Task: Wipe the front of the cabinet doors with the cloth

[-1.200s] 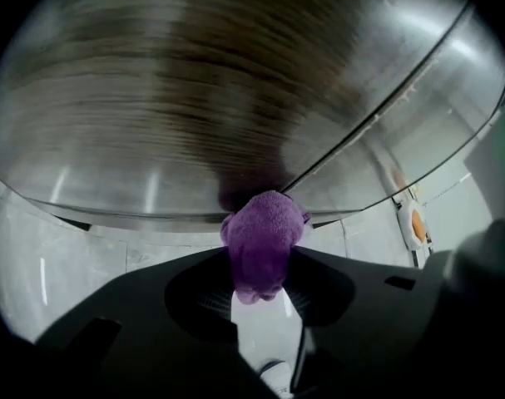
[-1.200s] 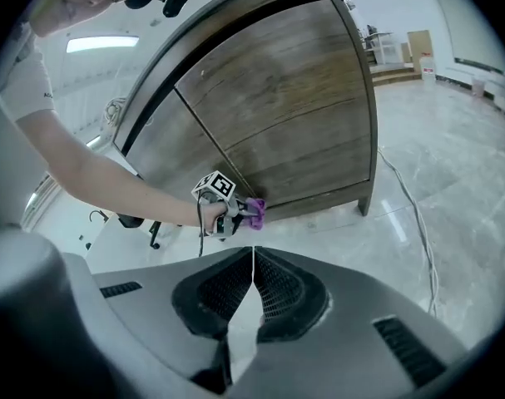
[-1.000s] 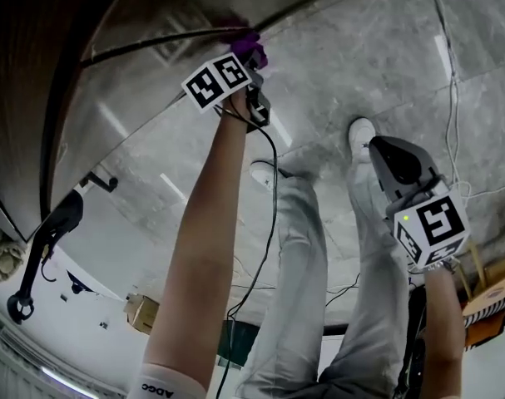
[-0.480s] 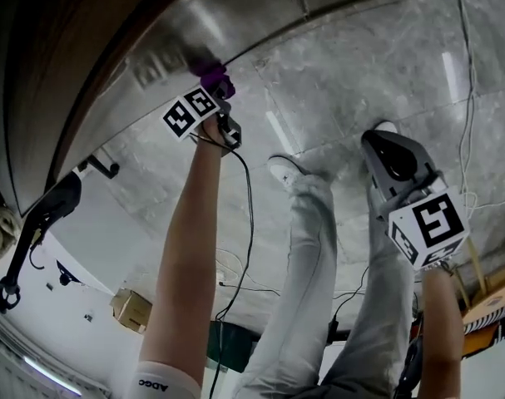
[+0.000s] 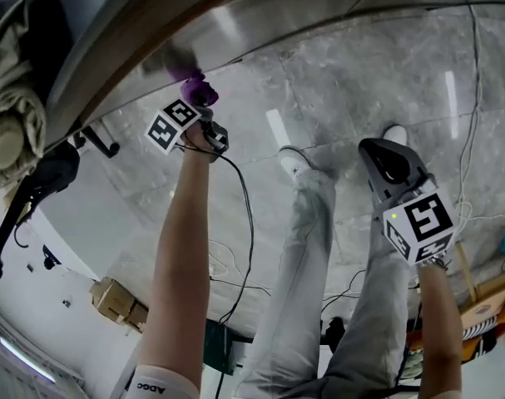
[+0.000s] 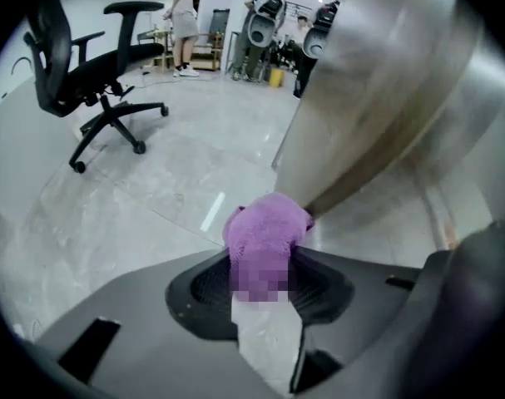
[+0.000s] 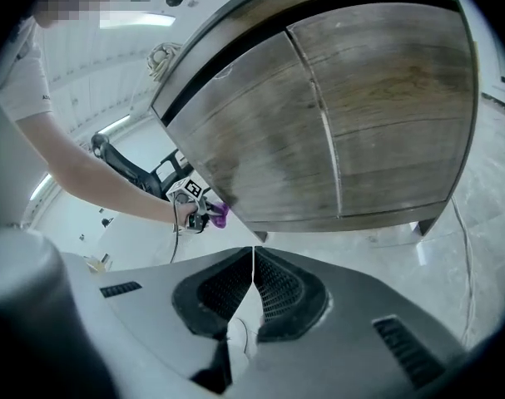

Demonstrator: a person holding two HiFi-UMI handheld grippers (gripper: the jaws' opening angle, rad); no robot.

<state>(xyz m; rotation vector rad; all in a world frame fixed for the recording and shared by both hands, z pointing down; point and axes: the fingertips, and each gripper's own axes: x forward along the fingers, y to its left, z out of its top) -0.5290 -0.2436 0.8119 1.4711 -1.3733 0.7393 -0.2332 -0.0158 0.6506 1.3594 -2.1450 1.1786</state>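
My left tongs (image 6: 264, 266) are clamped on the purple cloth (image 6: 267, 227), which bulges just past their tips against the lower corner of the cabinet doors (image 7: 319, 131). My right tongs (image 7: 253, 263) are pressed together on nothing, well back from the doors.

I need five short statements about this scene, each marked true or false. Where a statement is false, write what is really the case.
1. The left gripper is shut on a purple cloth. True.
2. The right gripper holds a second cloth. False: its jaws are together with nothing between them.
3. The purple cloth is at a lower corner of the cabinet. True.
4. The cabinet stands open. False: both doors are closed.
5. A black office chair stands on the floor behind the left gripper's jaws. True.
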